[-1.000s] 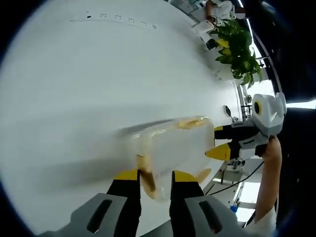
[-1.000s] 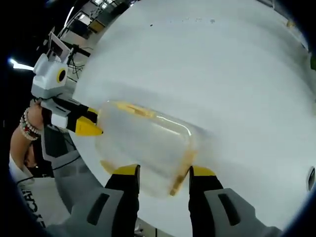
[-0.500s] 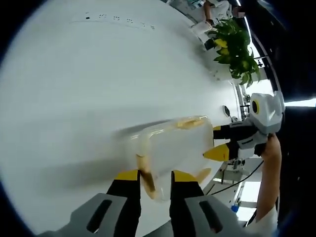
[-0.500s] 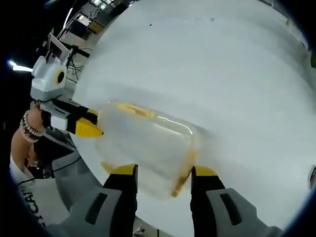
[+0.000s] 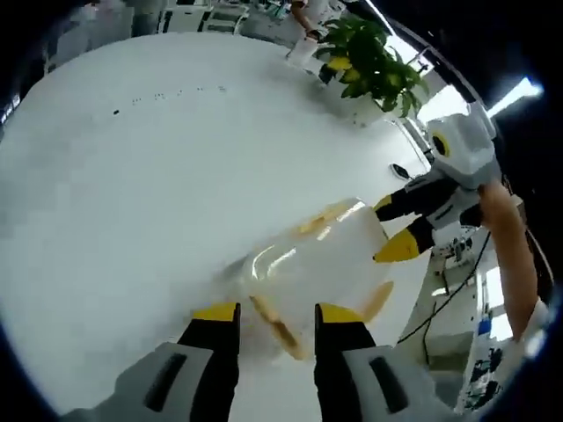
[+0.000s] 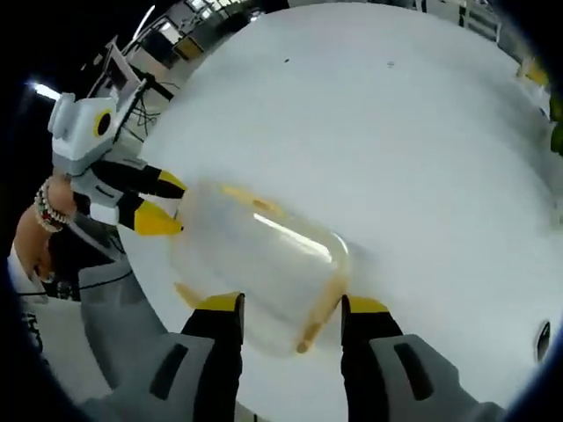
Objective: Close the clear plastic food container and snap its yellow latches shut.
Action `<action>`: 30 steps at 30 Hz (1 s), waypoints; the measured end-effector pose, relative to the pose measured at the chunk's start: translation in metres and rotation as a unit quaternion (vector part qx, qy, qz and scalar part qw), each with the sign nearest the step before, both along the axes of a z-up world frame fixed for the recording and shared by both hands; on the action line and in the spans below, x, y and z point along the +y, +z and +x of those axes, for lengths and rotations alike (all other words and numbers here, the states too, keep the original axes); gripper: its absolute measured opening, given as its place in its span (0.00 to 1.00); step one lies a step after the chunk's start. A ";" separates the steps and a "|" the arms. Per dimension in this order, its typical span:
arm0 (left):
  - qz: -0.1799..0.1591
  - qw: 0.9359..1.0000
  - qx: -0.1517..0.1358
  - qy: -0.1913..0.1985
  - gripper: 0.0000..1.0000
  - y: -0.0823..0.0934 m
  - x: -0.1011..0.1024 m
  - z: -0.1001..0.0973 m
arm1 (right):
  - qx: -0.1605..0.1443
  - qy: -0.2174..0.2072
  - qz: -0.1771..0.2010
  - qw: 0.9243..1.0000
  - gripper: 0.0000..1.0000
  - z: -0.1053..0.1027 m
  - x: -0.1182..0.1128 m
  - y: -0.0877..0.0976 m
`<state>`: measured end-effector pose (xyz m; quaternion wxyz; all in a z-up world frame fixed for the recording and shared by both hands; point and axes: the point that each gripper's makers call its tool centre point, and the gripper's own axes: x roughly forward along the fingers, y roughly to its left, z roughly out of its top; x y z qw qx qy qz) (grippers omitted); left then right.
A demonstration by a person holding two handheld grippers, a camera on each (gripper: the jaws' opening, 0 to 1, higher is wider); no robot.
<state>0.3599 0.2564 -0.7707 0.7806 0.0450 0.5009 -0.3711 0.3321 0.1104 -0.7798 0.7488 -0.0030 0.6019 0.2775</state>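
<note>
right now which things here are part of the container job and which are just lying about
Part of the job:
clear plastic container on the white table
its yellow latches
left gripper
right gripper

Just lying about:
potted plant at the table's far edge
small dark marks on the tabletop

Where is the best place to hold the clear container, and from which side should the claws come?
Probably by its two short ends, one claw from each end. The clear container is long and lies flat on the white table, with a yellow latch across the end between the right claw's jaws, the left claw at the other end.
</note>
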 end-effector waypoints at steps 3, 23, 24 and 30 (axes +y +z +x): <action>-0.021 0.999 -0.042 0.003 0.27 0.019 0.001 0.009 | -0.034 -0.020 0.017 0.999 0.35 0.013 0.000 0.015; -0.107 0.984 -0.099 -0.098 0.00 0.033 -0.064 -0.010 | -0.091 0.044 0.050 0.994 0.00 0.025 0.053 0.034; -0.111 0.984 -0.097 -0.096 0.00 0.033 -0.067 -0.010 | -0.093 0.045 0.057 0.993 0.00 0.026 0.057 0.034; -0.121 0.984 -0.088 -0.101 0.00 0.023 -0.084 -0.016 | -0.085 0.060 0.061 0.993 0.00 0.025 0.070 0.026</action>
